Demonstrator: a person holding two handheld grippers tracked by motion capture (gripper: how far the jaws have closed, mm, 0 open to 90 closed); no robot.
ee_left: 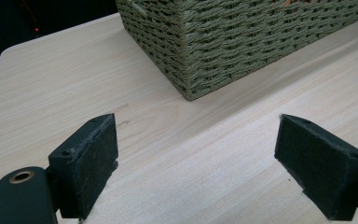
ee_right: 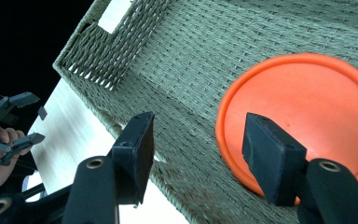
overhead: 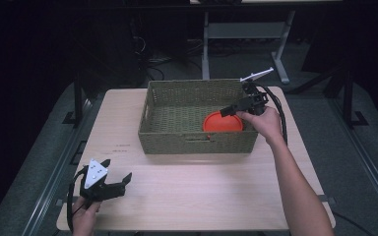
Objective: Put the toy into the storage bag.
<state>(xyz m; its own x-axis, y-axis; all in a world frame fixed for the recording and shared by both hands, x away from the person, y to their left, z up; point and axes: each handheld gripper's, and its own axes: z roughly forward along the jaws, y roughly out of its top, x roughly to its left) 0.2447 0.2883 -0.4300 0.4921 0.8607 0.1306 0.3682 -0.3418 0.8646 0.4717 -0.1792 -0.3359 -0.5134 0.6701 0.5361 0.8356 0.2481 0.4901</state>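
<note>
While the right gripper (overhead: 230, 111) hangs over the near right corner of the green woven basket (overhead: 150, 129) in the high view, the round orange plastic plate (overhead: 220, 124) lies flat inside; jaws apart, nothing clamped. Best lift straight up, clear of the rim. Left gripper (overhead: 115, 183) rests low on the pale wooden table (overhead: 187, 191), well apart. Plate's near edge is hidden by the wall.

Left gripper view: pads (ee_left: 95, 158) wide apart over bare table, basket corner ahead, its top cut off.

Right gripper view: jaws gaping above the plate, one pad (ee_right: 268, 151) over its rim; contact hard to judge, plate's lower edge hidden.
</note>
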